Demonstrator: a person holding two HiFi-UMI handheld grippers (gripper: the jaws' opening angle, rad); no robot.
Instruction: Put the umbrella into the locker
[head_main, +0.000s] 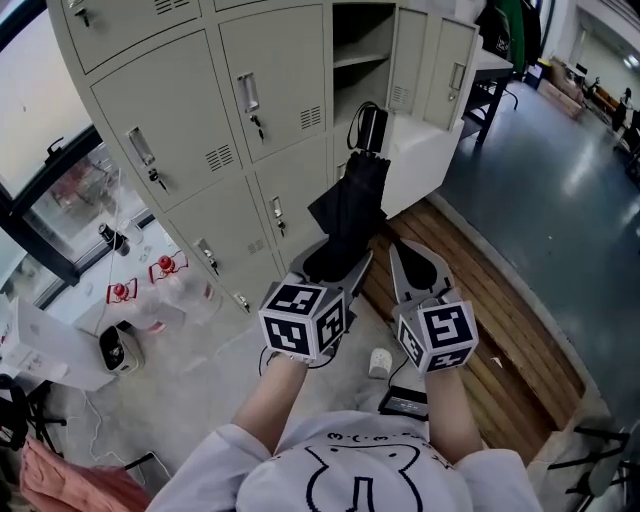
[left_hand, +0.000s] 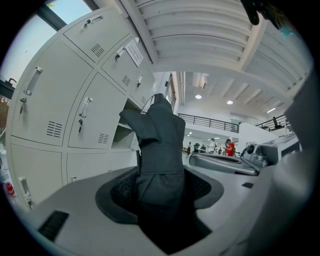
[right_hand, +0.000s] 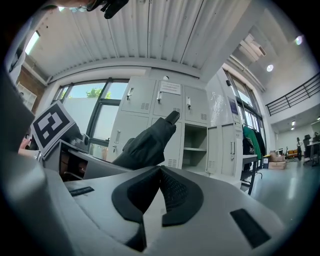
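Observation:
A folded black umbrella (head_main: 352, 210) sticks forward out of my left gripper (head_main: 340, 262), which is shut on its lower end. Its strapped tip points at the open locker (head_main: 360, 60) in the grey locker bank. In the left gripper view the umbrella (left_hand: 160, 145) stands up between the pads (left_hand: 120, 192), with the open compartment (left_hand: 125, 137) just behind it. My right gripper (head_main: 400, 250) sits beside it on the right, shut with nothing in it. In the right gripper view its tips (right_hand: 159, 170) meet; the umbrella (right_hand: 145, 145) lies to the left and the open locker (right_hand: 195, 145) is ahead.
The locker's door (head_main: 445, 65) hangs open to the right. Closed lockers (head_main: 270, 90) fill the left side. Bottles with red caps (head_main: 165, 270) stand on the floor by the window. A white cup (head_main: 380, 362) sits near my feet. A wooden strip (head_main: 500, 320) runs along the right.

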